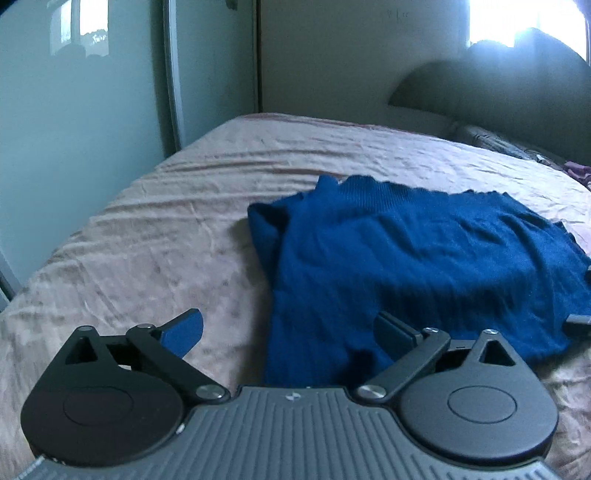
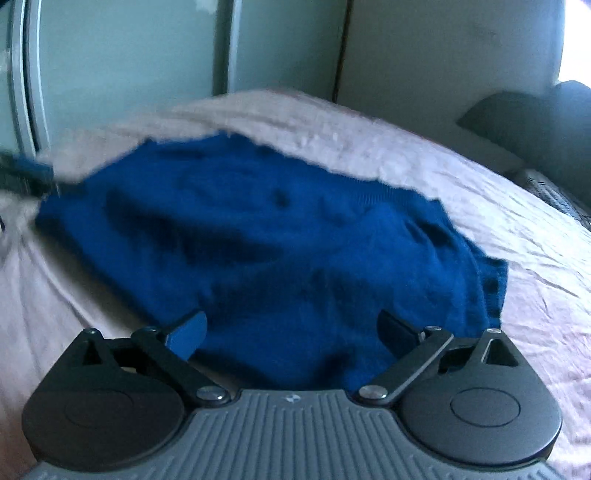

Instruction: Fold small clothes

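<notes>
Left wrist: left hand-held gripper (image 1: pixel 288 330) spread apart over blue sweater (image 1: pixel 424 266) on bed (image 1: pixel 147 229); right hand-held gripper (image 2: pixel 291 332) likewise apart.

The left gripper (image 1: pixel 290 330) hovered low over a bed covered with a wrinkled pinkish sheet (image 1: pixel 147 236), its jaws spread wide with nothing between them. A blue knitted garment (image 1: pixel 417 266) lay flat on the sheet ahead and to the right, its near edge reaching down between the fingers; the right finger overlapped the knit, while the left finger (image 1: pixel 183 332) stood over bare sheet. A pale sliding wardrobe door (image 1: pixel 74 129) rose beyond the bed on the left, and a dark rounded headboard (image 1: pixel 498 92) stood at the far right under a bright window (image 1: pixel 517 22).
</notes>
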`<state>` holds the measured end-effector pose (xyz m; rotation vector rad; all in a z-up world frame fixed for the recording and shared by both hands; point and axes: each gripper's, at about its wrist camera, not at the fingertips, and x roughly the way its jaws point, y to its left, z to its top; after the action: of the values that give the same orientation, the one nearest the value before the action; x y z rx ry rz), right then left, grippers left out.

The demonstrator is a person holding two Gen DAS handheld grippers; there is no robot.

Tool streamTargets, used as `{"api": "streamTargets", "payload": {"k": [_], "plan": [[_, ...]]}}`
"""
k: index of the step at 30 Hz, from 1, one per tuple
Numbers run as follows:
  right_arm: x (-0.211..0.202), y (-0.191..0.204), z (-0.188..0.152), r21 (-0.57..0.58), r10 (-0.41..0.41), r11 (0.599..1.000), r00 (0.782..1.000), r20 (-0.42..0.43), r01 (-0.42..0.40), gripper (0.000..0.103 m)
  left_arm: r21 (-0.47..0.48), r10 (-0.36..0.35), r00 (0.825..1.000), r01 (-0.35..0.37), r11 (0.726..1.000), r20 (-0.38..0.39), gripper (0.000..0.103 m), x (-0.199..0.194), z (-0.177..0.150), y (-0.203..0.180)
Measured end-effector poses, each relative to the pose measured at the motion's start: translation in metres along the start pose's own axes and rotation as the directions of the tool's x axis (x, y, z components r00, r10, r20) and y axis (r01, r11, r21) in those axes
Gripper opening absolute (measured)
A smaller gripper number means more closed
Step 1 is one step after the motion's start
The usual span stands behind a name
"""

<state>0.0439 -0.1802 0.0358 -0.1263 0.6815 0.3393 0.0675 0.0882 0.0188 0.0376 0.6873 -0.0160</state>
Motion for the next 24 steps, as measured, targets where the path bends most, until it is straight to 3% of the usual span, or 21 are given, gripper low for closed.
{"api": "streamTargets", "payload": {"k": [8,14,19,24], "plan": [[-0.014,0.029,0.018,-0.014,0.041,0.999,0.996,0.076,-0.040,0.099,-0.022,0.019,0.999,-0.019,1.000,-0.032,0.100,0.001,-0.007,0.003],[0.005,0.042,0.020,0.015,0.084,0.996,0.994,0.063,-0.085,0.099,-0.029,0.016,0.999,-0.017,0.999,-0.050,0.102,0.003,-0.012,0.007],[0.018,0.046,0.015,0.017,0.071,0.997,0.997,0.021,-0.072,0.099,-0.037,0.015,0.998,-0.017,0.999,-0.053,0.103,0.004,-0.014,0.011],[0.015,0.052,0.016,0.006,0.066,0.998,0.997,0.040,-0.066,0.099,-0.041,0.013,0.998,-0.015,0.999,-0.053,0.102,0.004,-0.011,0.013]]}}
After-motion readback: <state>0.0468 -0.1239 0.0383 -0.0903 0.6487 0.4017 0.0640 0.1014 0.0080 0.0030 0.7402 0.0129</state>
